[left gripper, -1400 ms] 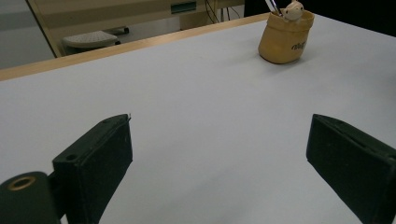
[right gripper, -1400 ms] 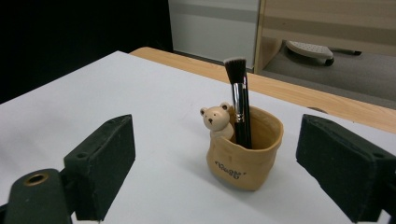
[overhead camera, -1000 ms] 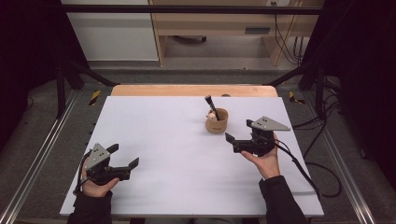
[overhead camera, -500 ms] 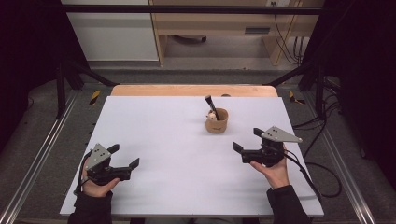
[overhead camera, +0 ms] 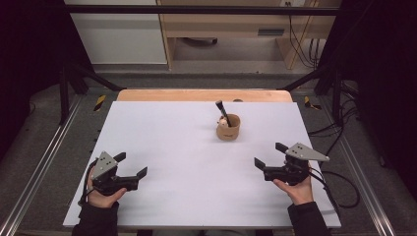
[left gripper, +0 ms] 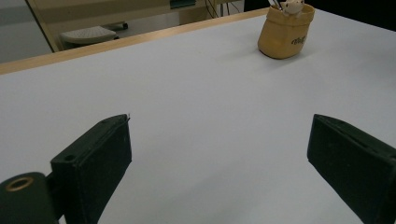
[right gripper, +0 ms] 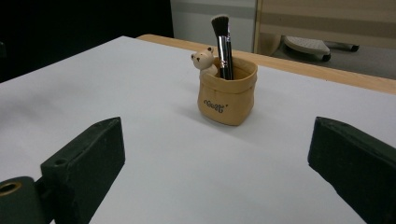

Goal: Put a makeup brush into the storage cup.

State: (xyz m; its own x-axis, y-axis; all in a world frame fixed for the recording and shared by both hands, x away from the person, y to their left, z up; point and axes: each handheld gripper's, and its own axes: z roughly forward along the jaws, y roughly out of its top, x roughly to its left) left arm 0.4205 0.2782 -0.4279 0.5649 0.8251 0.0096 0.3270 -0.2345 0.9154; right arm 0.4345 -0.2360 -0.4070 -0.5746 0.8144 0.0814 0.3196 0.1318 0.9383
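Observation:
A small tan holder with a bear figure on its rim stands upright on the white table, right of centre toward the back. A black makeup brush stands in it, bristles up. In the right gripper view the holder and brush sit ahead, beyond the jaws. My right gripper is open and empty near the front right, well short of the holder. At the front left my left gripper is open and empty, and its view has the holder far off at the upper right.
A wooden strip runs along the table's far edge. Metal rails flank both sides. Cables trail off the right side from the right gripper. Behind the table is a floor with furniture legs.
My right gripper has drawn back from beside the holder toward the front right edge of the table, staying open. The left gripper has stayed in place.

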